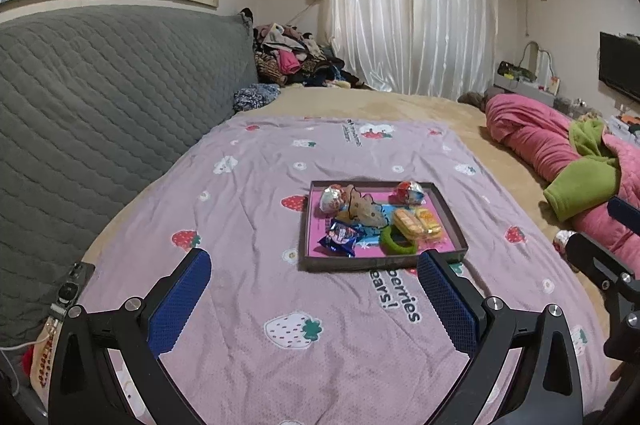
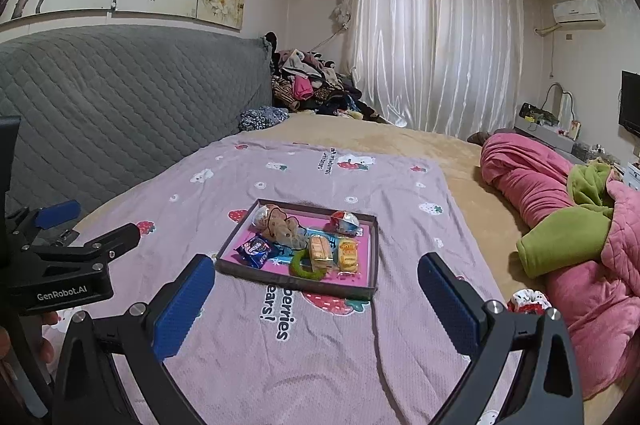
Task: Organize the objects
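A shallow brown tray (image 1: 454, 221) (image 2: 374, 257) with a pink floor lies on the strawberry-print blanket (image 1: 260, 217) (image 2: 320, 345). It holds a blue snack packet (image 1: 340, 237) (image 2: 256, 249), a green ring (image 1: 398, 241) (image 2: 310, 267), two yellow-orange wrapped cakes (image 1: 418, 223) (image 2: 334, 251), two foil eggs (image 1: 410, 192) (image 2: 345, 221) and a beige plush (image 1: 362, 209) (image 2: 284, 227). My left gripper (image 1: 314, 271) is open and empty, just in front of the tray. My right gripper (image 2: 316, 277) is open and empty, its tips at the tray's near edge.
A grey quilted headboard (image 1: 100, 105) runs along the left. A pink and green quilt (image 2: 580, 225) lies bunched at the right, with a small red-and-white thing (image 2: 528, 301) beside it. Clothes (image 2: 312, 85) are piled at the far corner. A phone (image 1: 70, 289) lies at the left edge.
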The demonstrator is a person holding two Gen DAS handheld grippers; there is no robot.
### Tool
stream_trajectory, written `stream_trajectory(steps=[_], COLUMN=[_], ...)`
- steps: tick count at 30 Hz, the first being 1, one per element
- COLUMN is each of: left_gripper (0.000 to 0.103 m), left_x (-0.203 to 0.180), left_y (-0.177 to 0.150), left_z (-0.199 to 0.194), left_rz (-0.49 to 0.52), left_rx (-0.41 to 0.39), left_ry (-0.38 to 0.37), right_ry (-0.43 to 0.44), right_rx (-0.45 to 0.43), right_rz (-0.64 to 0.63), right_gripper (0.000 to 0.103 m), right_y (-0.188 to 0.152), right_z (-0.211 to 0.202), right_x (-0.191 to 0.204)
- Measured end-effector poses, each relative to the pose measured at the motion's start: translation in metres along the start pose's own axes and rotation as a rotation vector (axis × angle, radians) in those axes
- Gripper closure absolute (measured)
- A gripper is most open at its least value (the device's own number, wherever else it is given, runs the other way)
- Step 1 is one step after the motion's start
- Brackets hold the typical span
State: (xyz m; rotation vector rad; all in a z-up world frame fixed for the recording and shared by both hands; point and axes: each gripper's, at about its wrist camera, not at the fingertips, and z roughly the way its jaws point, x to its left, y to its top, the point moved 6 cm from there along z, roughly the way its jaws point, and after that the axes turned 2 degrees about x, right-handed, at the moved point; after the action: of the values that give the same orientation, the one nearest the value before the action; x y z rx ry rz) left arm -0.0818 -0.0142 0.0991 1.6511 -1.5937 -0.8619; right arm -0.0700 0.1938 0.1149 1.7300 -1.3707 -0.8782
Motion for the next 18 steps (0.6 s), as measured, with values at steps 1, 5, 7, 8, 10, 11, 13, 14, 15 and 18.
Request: stream_trajectory(steps=[1, 5, 7, 8, 10, 11, 13, 14, 15, 18], left_gripper=[0.0, 0.0, 0.0, 0.0, 0.0, 0.0, 0.0, 0.0, 0.0, 0.0], left_x=[0.0, -0.002, -0.003, -0.004, -0.005, -0.005, -0.006, -0.006, -0.006, -0.007], left_y=[-0.001, -0.01, -0.013, -0.016, -0.019, -0.021, -0.026, -0.028, -0.029, -0.034], left_z=[0.001, 0.005, 0.006, 0.007, 0.009, 0.01, 0.014, 0.017, 0.017, 0.023], left_rz=[0.002, -0.005, -0.007, -0.008, -0.011, -0.013, -0.01, -0.006, -0.006, 0.002], left_rx=[0.002, 0.014, 0.017, 0.018, 0.02, 0.02, 0.03, 0.032, 0.03, 0.037], left_ry=[0.005, -0.001, -0.012, -0.018, -0.026, -0.032, -0.039, -0.034, -0.029, -0.027], right_ry=[-0.002, 0.005, -0.002, -0.001, 0.001, 0.0, -0.002, -0.003, -0.004, -0.005], right_rx=[-0.001, -0.006, -0.002, 0.001, 0.011, 0.017, 0.023, 0.025, 0.03, 0.042], right_rz=[0.001, 0.003, 0.001, 0.002, 0.002, 0.001, 0.0, 0.003, 0.007, 0.02], right_gripper=[0.001, 0.001, 0.0, 0.001, 0.001, 0.001, 0.0, 0.0, 0.0, 0.0], right_y=[-0.001, -0.005, -0.009, -0.01, -0.014, -0.016, -0.02, -0.022, -0.025, -0.032], right_z=[0.0, -0.003, -0.002, -0.001, 0.002, 0.004, 0.007, 0.008, 0.01, 0.016], right_x=[-0.001, -0.001, 0.0, 0.0, 0.0, 0.0, -0.001, -0.002, -0.004, -0.007])
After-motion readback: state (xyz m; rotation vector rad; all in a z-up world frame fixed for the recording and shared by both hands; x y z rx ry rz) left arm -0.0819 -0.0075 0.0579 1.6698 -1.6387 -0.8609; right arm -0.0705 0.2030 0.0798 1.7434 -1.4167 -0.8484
